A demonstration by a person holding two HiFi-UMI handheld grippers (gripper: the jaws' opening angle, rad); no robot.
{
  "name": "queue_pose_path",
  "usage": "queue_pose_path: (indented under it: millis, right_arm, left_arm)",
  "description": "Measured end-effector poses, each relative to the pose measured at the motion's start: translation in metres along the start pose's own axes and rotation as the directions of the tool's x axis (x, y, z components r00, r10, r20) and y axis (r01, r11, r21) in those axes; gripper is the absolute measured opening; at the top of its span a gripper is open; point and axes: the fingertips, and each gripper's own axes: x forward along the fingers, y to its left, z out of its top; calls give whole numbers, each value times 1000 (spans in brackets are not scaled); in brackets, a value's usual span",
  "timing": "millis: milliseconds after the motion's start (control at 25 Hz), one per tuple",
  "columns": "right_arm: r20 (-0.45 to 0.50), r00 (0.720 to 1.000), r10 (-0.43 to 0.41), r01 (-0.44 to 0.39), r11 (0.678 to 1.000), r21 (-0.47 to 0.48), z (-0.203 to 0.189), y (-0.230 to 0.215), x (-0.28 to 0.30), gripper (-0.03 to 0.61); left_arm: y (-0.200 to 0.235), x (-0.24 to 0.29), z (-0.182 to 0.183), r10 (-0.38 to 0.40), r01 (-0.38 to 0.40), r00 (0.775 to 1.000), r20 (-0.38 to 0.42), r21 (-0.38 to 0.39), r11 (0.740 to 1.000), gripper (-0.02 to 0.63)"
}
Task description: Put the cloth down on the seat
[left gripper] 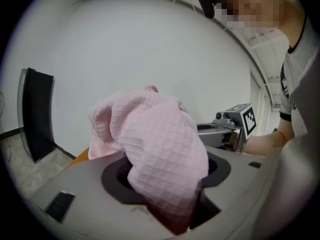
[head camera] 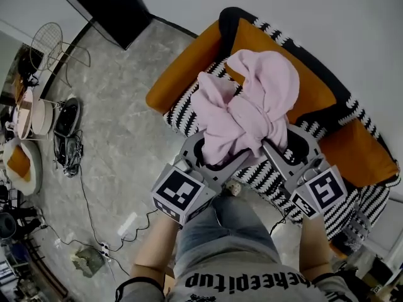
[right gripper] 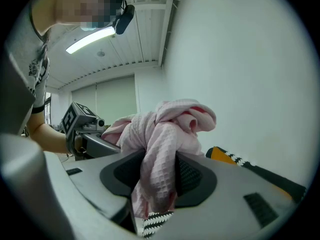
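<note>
A pink waffle-weave cloth (head camera: 249, 109) is bunched up and held above the seat of an orange armchair (head camera: 189, 68) with a black-and-white zigzag cushion (head camera: 179, 115). My left gripper (head camera: 217, 159) is shut on the cloth's lower left part, and the cloth (left gripper: 160, 149) fills the gap between its jaws. My right gripper (head camera: 271, 146) is shut on the cloth's right part; there the cloth (right gripper: 157, 154) hangs down through the jaws. Both grippers point up toward the chair back, close together.
The person's legs and arms are at the bottom of the head view. On the tiled floor (head camera: 119, 150) to the left lie cables and a power strip (head camera: 104, 249). A dark panel (head camera: 110, 5) leans on the wall, and a wire rack (head camera: 53, 46) and round stools (head camera: 28, 112) stand far left.
</note>
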Motion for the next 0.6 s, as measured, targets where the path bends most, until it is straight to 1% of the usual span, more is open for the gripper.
queue_pose_path:
  millis: [160,360,600]
  right_arm:
    - [-36,999,9,-8,999,36,-17,-18,9,192]
    - [-83,996,26,-19,996,87,-65,-22,32,190]
    - [-140,990,33,-15,991,132,-89,-38,38,190]
  left_arm:
    - [9,20,-13,-5,4,999,-34,-36,999,291]
    - [29,32,-60,-7,-1,997,-79,-96,995,291]
    - [35,51,-79,-24,6,992,-123,-148,989,291]
